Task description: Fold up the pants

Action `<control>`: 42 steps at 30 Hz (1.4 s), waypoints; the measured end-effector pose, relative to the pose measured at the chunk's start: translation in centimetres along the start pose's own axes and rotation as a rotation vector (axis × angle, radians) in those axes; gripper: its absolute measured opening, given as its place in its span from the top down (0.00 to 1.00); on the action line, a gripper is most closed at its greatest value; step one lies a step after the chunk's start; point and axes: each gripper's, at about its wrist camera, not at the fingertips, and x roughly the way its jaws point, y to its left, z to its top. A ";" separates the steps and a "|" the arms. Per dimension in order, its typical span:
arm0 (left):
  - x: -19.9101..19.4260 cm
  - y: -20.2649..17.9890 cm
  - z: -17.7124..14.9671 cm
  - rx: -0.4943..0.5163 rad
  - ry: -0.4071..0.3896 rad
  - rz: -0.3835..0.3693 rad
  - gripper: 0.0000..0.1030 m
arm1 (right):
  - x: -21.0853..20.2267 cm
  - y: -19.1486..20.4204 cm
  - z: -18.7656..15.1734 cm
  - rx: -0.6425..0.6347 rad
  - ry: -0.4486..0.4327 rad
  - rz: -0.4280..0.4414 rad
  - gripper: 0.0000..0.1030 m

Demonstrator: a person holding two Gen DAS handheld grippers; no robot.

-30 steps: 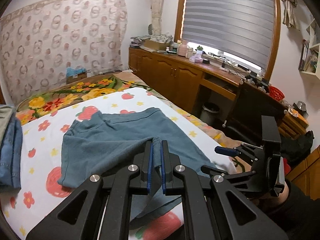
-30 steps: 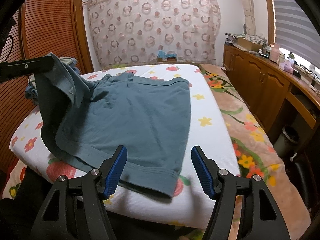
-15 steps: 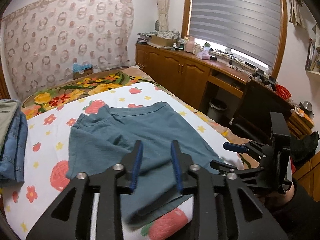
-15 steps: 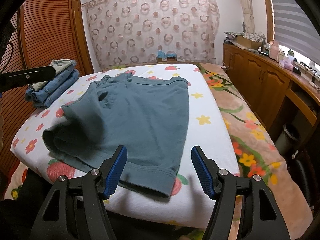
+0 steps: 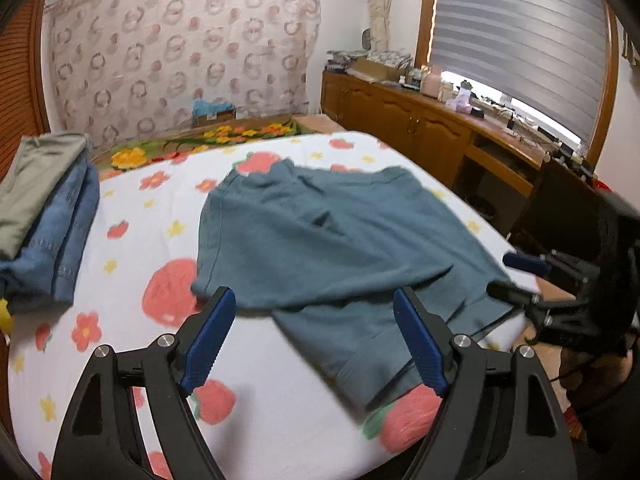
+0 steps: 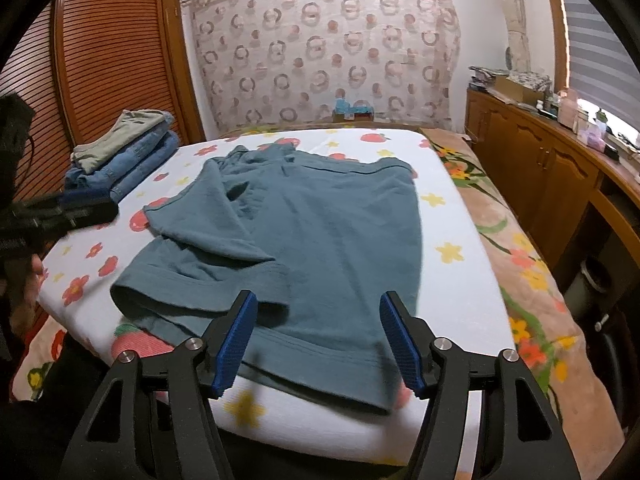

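The left claw hangs over the near edge of the bed with its blue pads set wide apart; its jaws have just been opening, and nothing is gripped between them, the cloth lying loose on the sheet below and beyond the tips. The right claw is also open, its jaws having just closed in a little, and it hovers low over the near hem of the pants without pinching it; whether the pads brush the fabric cannot be told. The pants, a teal pair with short legs, lie on the bed, waistband toward the far end and hems toward the near edge. One leg is folded over onto the other, its hem lying slantwise across the lower layer, so that the lower leg's cuff sticks out at the near left in the right wrist view. The sheet under them is white with strawberries and small flowers. A stack of folded clothes, denim with a grey-green piece on top, sits at the bed's left side, well apart from the pants. A patterned curtain hangs behind the bed, and a wooden cabinet runs along the right wall under the window blind.
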 end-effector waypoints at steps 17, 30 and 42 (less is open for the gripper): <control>1.9 0.5 -3.0 -0.005 0.083 0.030 0.21 | 3.5 1.0 1.2 -0.002 0.078 0.104 0.64; 1.3 0.7 -2.8 -0.016 0.057 0.040 0.21 | -0.1 0.8 2.0 0.001 -0.022 0.140 0.95; 0.8 -0.8 -2.3 0.024 0.039 0.022 0.21 | -4.0 0.5 0.5 0.003 -0.085 0.086 0.95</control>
